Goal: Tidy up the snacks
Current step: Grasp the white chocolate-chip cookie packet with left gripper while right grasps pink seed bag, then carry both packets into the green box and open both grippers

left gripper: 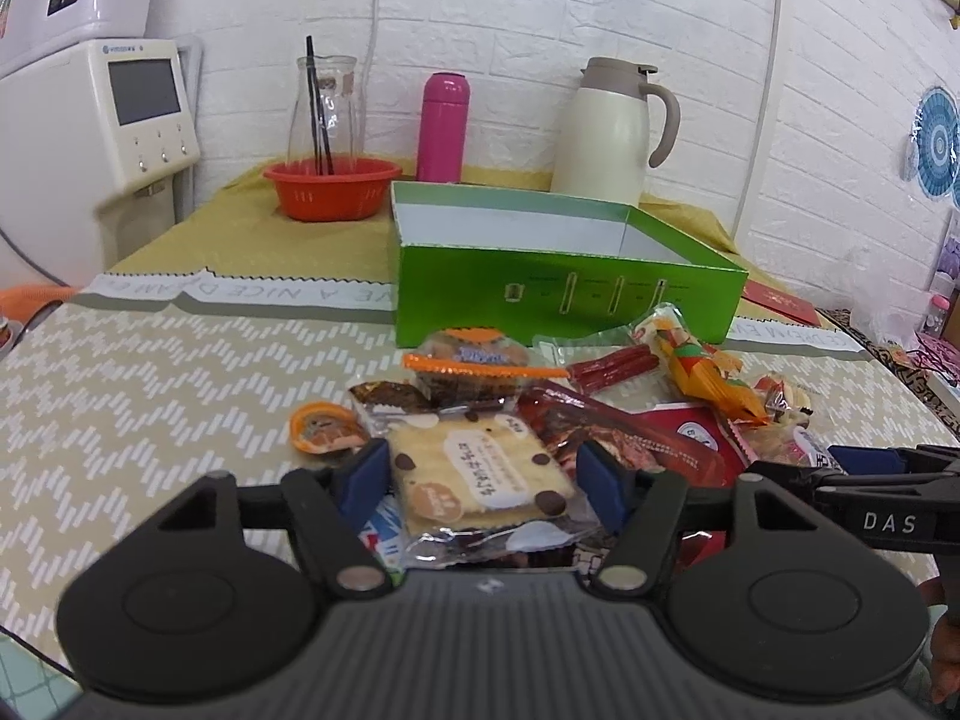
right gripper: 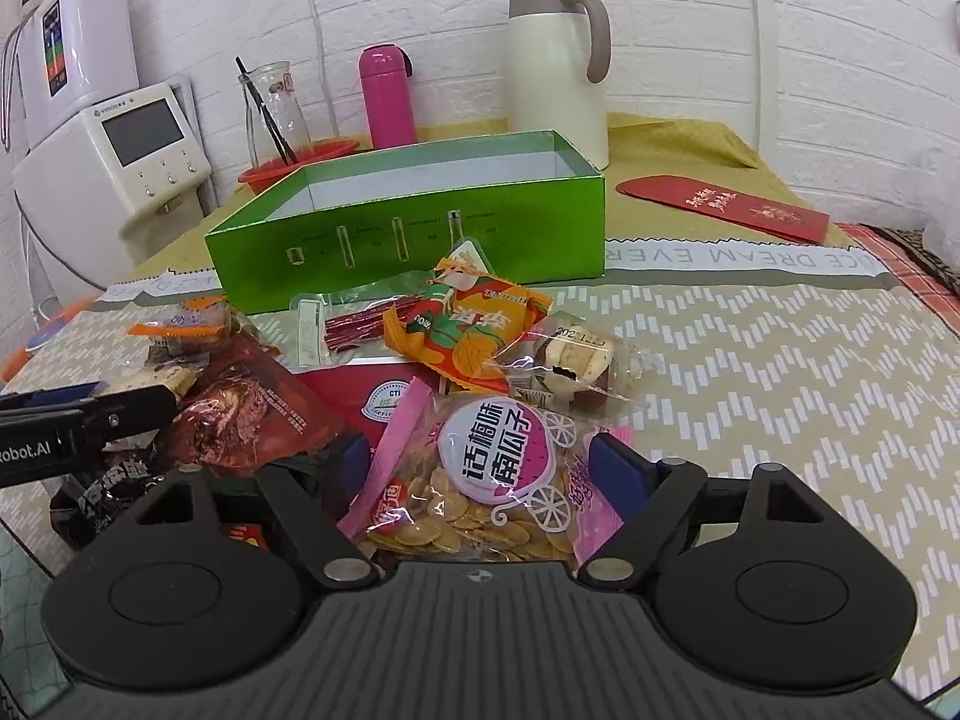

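Note:
A pile of snack packets lies on the table in front of an open green box [left gripper: 558,294], which also shows in the right wrist view [right gripper: 420,240] and looks empty. My left gripper [left gripper: 486,477] is open, its blue pads on either side of a chocolate-chip cracker packet [left gripper: 480,474] without squeezing it. My right gripper [right gripper: 486,474] is open around a pink bag of pumpkin seeds [right gripper: 492,480]. An orange packet [right gripper: 474,324], red sticks [right gripper: 360,324], a dark red bag [right gripper: 246,408] and a muffin packet [left gripper: 474,363] lie in the pile.
At the back stand a cream thermos jug [left gripper: 612,132], a pink bottle [left gripper: 444,126], a glass carafe in a red bowl [left gripper: 330,186] and a white appliance [left gripper: 108,138]. A red envelope [right gripper: 726,207] lies right of the box.

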{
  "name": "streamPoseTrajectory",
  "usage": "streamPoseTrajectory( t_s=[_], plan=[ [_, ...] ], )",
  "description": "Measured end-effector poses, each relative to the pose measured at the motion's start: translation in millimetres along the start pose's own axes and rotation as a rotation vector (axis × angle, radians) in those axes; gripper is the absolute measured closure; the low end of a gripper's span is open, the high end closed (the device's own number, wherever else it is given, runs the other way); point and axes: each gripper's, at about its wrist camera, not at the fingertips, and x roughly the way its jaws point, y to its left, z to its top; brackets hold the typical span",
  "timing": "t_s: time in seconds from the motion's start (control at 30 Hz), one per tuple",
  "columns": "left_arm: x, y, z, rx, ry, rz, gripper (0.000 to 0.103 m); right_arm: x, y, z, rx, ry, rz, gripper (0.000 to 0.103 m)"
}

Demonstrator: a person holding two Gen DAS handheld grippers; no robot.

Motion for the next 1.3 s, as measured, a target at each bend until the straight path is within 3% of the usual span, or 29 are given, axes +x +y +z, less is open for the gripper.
streamPoseTrajectory(
  t_s=[0.2,0.27,0.43,0.83,1.07,1.3],
  plan=[
    [-11.0,0.4,2.1,-0.005,-0.034,-0.013,0.037,-5.0,3.1,0.4,-0.023,-0.015,-0.021,0.0],
    [-16.1,2.4,4.2,-0.018,-0.051,-0.018,0.037,-9.8,6.7,1.4,-0.033,-0.027,-0.029,0.01],
    [-26.1,6.5,4.5,-0.034,-0.061,-0.02,0.038,-17.1,10.6,-0.3,-0.031,-0.033,-0.03,0.016],
    [-59.3,11.8,5.5,-0.054,-0.111,-0.03,0.038,-67.0,29.6,5.8,-0.087,-0.163,-0.039,0.024],
    [-71.0,5.4,30.1,-0.016,-0.182,-0.041,0.038,-65.9,37.9,29.0,-0.141,-0.197,-0.012,0.027],
    [-51.4,0.4,63.8,0.01,-0.225,-0.054,0.038,-54.6,39.2,61.7,-0.182,-0.265,-0.02,0.032]
  ],
)
